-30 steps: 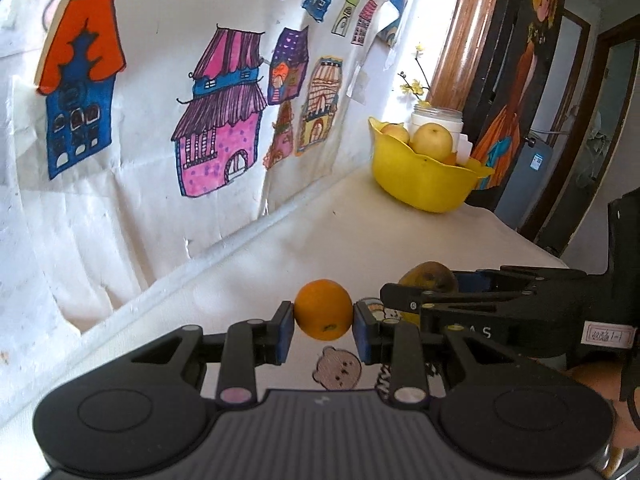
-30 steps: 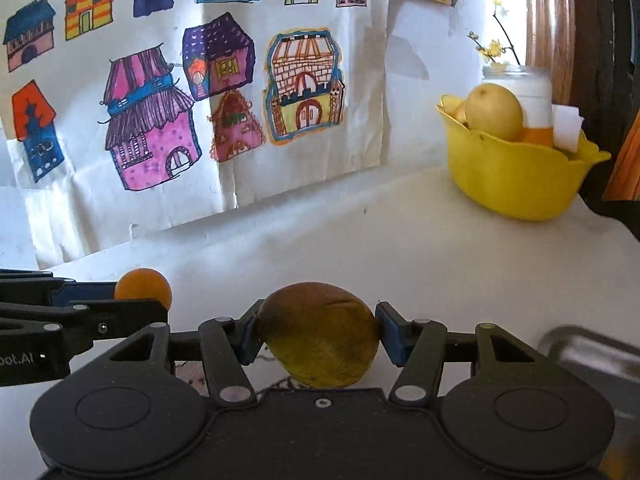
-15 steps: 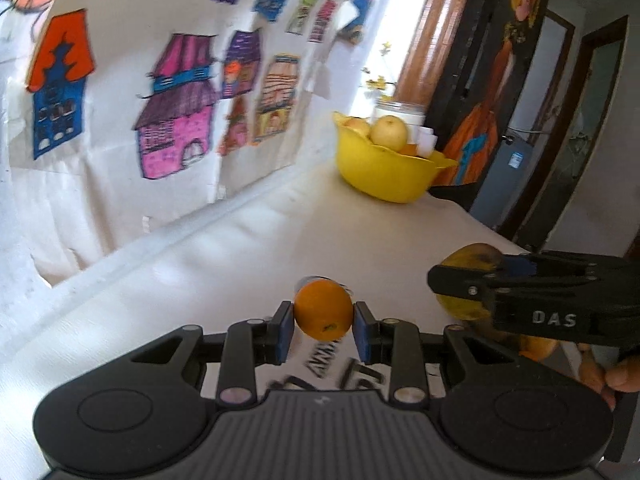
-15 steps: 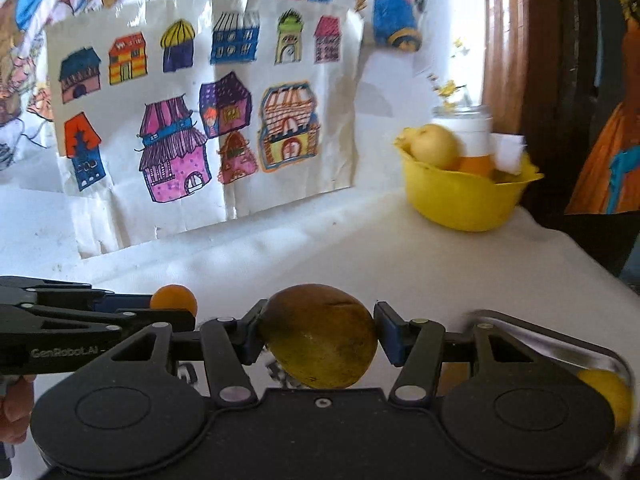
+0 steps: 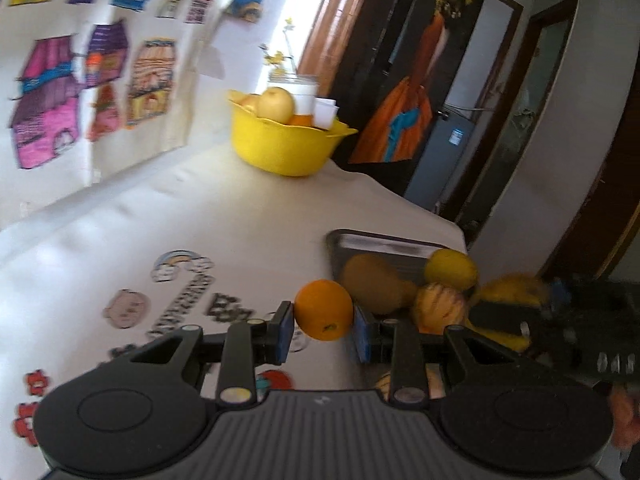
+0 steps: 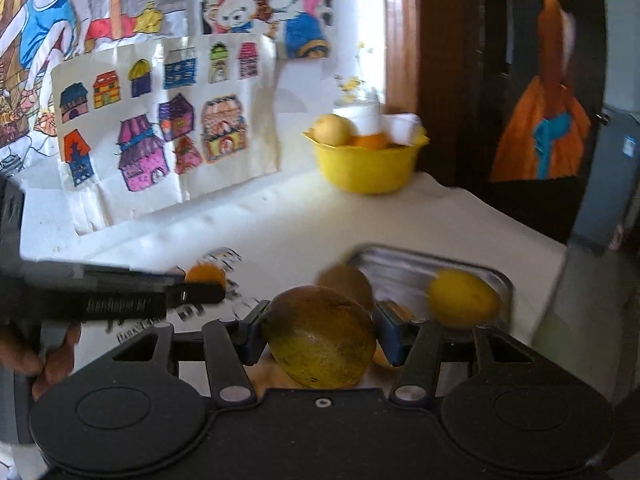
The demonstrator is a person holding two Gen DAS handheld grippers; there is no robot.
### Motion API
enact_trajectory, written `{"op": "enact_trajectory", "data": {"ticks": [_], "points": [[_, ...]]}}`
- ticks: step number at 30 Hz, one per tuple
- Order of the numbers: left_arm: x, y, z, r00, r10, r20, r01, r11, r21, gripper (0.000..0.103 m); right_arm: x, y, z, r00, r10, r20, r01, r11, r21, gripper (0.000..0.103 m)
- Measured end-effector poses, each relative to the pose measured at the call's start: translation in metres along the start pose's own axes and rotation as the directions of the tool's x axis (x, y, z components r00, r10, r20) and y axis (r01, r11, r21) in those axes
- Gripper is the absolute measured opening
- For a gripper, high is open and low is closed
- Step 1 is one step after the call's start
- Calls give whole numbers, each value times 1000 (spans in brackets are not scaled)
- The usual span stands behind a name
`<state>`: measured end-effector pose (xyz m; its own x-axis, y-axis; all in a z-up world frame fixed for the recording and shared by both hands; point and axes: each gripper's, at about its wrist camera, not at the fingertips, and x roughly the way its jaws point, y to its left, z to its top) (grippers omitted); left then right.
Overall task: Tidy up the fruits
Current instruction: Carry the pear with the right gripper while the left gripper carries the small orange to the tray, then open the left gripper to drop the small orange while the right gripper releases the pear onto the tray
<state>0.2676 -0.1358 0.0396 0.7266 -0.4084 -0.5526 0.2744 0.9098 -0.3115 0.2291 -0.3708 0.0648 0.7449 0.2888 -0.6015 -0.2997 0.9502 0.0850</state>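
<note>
My left gripper [image 5: 323, 326] is shut on a small orange [image 5: 324, 309], held above the table just left of a metal tray [image 5: 384, 245]. My right gripper [image 6: 318, 334] is shut on a brown-green mango [image 6: 320, 336], held above the tray's [image 6: 404, 258] near side. The tray holds a brown fruit [image 5: 372, 282], a yellow lemon [image 5: 451, 269] and a ribbed orange-yellow fruit [image 5: 440, 306]. The lemon [image 6: 462, 296] and brown fruit [image 6: 346, 282] also show in the right wrist view. The left gripper with its orange [image 6: 205, 274] shows at left there.
A yellow bowl [image 5: 280, 144] with a pear, an orange and a white cup stands at the table's far end by the wall; it also shows in the right wrist view [image 6: 364, 162]. Children's drawings hang on the wall. The white tablecloth [image 5: 224, 216] has printed cartoons. The table edge drops off at right.
Both grippers have pulled back and swung right with their fruit. The metal tray with its fruits has come into view below them. The yellow bowl now looks farther away.
</note>
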Motion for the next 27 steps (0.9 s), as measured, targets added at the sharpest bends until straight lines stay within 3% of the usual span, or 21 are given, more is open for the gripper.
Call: {"op": "enact_trajectory", "data": {"ticks": [9,13,18,22,27], "points": [[23,-44,0,996,-76,-52,80,993,83,34,-7,-31,-54,998,-64,-30,65,997,44,56],[33,-59,0,989,-118,-93,129,983,127,34,-13,-26,-77,995,-97,12,98,995,-35,55],[44,-67,-1,985,-118,-128,138,978,159,34,-19,-18,-93,991,-112,74,119,988,-95,54],[49,-72,-9,979,-135,-151,162,971,178,34,-23,-16,-95,982,-123,144,137,986,-91,47],[51,-82,-17,972,-156,-174,195,953,234,34,-25,-15,-98,975,-132,178,145,987,-62,47]]}}
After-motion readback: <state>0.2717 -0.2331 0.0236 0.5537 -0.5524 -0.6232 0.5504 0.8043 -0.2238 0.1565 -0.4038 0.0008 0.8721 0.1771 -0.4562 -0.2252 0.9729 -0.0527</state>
